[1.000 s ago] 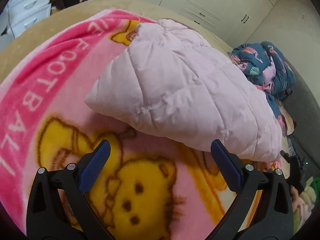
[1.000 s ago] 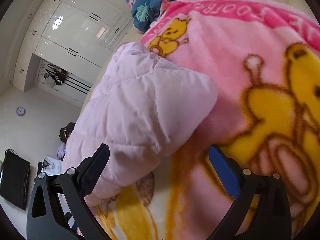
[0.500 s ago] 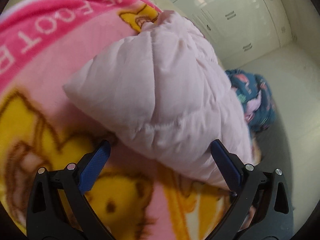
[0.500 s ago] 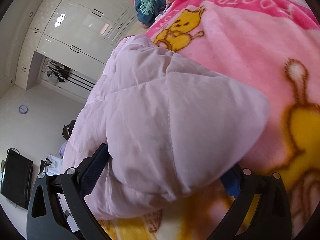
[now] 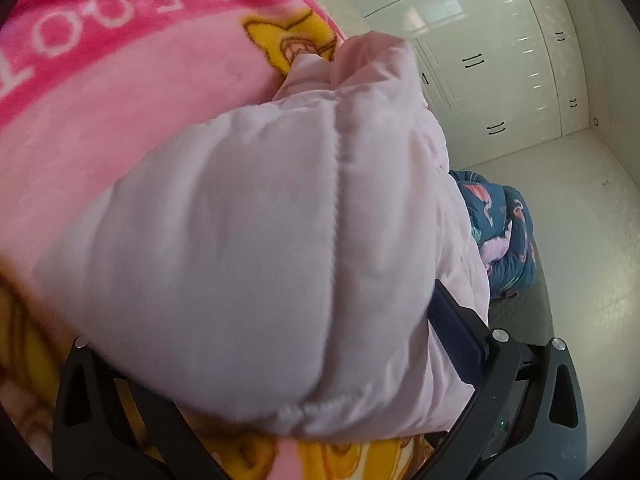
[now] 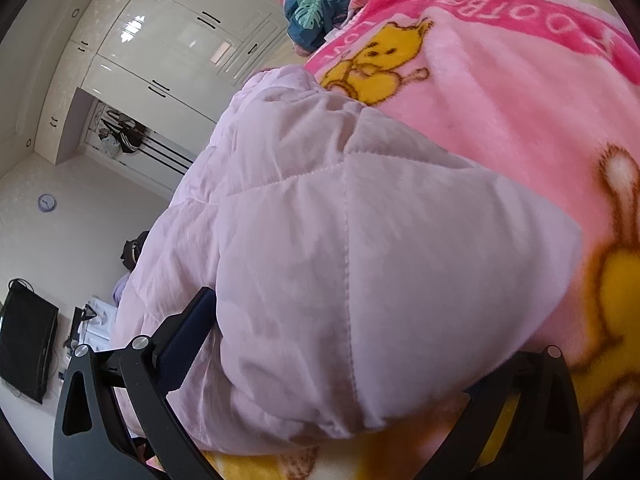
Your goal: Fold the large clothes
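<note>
White wardrobe doors (image 5: 480,60) behind, cartoon fleece blanket (image 6: 500,100) under everything. We've got the pale pink quilted jacket (image 6: 340,260) bundled on that blanket, already doubled over into a puffy wad, so some folds look done. Left gripper (image 5: 256,360) and right gripper (image 6: 340,344) both sit spread wide around the bundle's near edge — whether the pads are actually pressing it, hard to say. Probably one more fold or a tidy-up left.
</note>
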The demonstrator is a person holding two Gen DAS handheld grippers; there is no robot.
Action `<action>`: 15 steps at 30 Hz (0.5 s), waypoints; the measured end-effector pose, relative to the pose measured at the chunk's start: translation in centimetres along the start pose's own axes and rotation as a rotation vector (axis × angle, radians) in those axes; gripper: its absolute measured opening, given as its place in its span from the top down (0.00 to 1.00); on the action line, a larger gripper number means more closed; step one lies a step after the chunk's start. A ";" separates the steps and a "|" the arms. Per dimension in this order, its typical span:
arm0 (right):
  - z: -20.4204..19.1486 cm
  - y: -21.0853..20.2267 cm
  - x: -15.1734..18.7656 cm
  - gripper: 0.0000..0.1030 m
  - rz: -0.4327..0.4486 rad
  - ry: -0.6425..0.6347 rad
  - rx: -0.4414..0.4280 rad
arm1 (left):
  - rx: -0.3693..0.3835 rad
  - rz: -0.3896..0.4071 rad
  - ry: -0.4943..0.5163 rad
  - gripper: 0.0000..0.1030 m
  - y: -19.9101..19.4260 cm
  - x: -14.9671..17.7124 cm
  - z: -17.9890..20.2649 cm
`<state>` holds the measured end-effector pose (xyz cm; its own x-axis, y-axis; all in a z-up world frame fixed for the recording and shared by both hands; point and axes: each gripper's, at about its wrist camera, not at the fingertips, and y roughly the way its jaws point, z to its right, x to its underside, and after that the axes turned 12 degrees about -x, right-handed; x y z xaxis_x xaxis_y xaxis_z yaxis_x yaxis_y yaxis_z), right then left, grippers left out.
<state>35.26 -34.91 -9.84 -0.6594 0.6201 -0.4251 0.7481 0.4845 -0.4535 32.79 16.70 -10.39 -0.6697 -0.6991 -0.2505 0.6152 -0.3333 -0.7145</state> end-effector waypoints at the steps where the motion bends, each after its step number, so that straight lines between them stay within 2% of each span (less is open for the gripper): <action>1: 0.0 0.2 -0.1 0.04 0.002 -0.005 0.001 | 0.002 0.002 -0.002 0.08 0.1 -0.2 0.0; 6: 0.0 0.6 -0.2 0.05 0.004 -0.026 -0.013 | 0.015 0.017 0.008 0.08 0.7 -0.6 -0.1; 9: -0.3 0.5 -0.1 0.19 0.010 -0.056 -0.039 | 0.019 0.017 0.020 0.08 0.8 -1.0 0.0; 11: -0.6 0.4 0.0 0.37 0.014 -0.074 -0.055 | 0.015 0.024 0.045 0.10 0.7 -1.1 0.5; 12: -1.0 0.3 0.0 0.40 0.014 -0.101 -0.054 | 0.006 0.034 0.065 0.11 0.5 -1.0 0.7; 14: -2.0 0.1 0.1 0.52 0.008 -0.158 -0.043 | -0.016 0.055 0.105 0.24 0.3 -1.2 1.4; 15: -2.8 -0.1 0.1 0.54 0.001 -0.201 -0.031 | -0.032 0.077 0.134 0.28 -0.3 -1.1 1.9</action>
<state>35.32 -33.13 -7.67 -0.6580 0.4868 -0.5746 0.7487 0.5046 -0.4299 34.17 16.36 -8.69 -0.6718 -0.6303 -0.3891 0.6550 -0.2603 -0.7093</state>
